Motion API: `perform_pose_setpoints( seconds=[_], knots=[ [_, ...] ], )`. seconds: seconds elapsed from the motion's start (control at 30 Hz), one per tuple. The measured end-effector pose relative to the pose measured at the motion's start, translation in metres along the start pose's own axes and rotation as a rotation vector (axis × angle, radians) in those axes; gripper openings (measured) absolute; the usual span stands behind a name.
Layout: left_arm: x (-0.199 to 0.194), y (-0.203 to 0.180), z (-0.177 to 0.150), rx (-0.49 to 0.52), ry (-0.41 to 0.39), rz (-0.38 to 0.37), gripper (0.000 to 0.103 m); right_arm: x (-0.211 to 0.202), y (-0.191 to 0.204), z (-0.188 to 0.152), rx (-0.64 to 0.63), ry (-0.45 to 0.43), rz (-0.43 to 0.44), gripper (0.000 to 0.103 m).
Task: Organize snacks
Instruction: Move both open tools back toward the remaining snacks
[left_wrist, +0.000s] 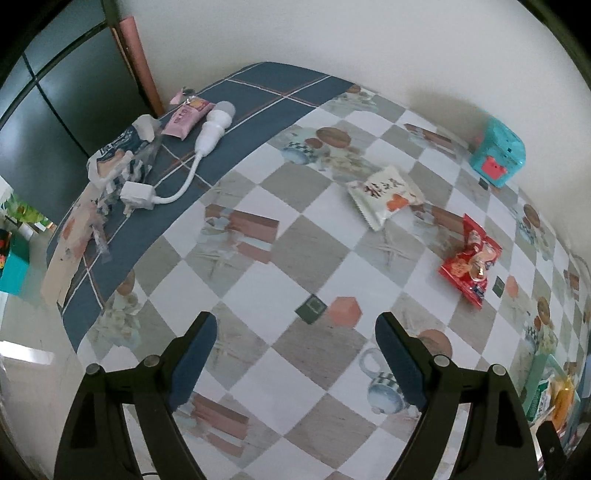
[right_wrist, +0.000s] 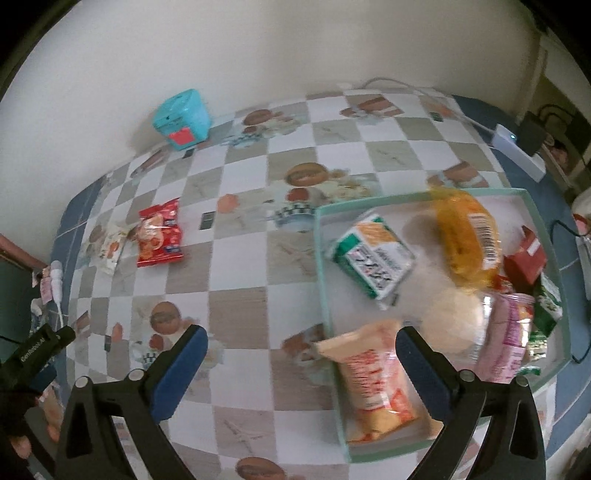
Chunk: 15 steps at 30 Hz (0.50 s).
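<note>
Two open grippers, left gripper (left_wrist: 295, 354) well short of red snack packet (left_wrist: 471, 264)

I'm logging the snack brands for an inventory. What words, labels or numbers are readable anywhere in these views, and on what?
"GenRobot.AI", roughly: white print on the left gripper, partly blurred.
White snack packet: large dark characters, too distorted to read.
Red snack packet: print too small.
Green-and-orange pack in the tray: blurred.
Yellow bag: barcode, digits unreadable.
Orange packet: motion-blurred.

"GenRobot.AI" stands on the left tool (right_wrist: 40, 345)
</note>
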<state>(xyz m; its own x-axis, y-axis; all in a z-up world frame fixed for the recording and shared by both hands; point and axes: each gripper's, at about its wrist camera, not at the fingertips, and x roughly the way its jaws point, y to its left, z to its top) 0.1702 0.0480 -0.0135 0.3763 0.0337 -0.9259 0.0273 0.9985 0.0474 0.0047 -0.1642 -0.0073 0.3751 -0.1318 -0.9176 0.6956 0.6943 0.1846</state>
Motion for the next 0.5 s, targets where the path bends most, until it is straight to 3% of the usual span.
perform_pose_setpoints(
  seconds=[0.37,0.5],
  knots=[
    [0.011,0.015,0.018,0.009,0.003,-0.037,0.088,0.015,0.051,0.005,-0.085,-0.007,0.039,0.103],
    [0.017,0.000,0.033,0.110,-0.020,-0.061,0.088,0.023,0.066,0.009,-0.115,-0.013,0.061,0.103]
  ],
)
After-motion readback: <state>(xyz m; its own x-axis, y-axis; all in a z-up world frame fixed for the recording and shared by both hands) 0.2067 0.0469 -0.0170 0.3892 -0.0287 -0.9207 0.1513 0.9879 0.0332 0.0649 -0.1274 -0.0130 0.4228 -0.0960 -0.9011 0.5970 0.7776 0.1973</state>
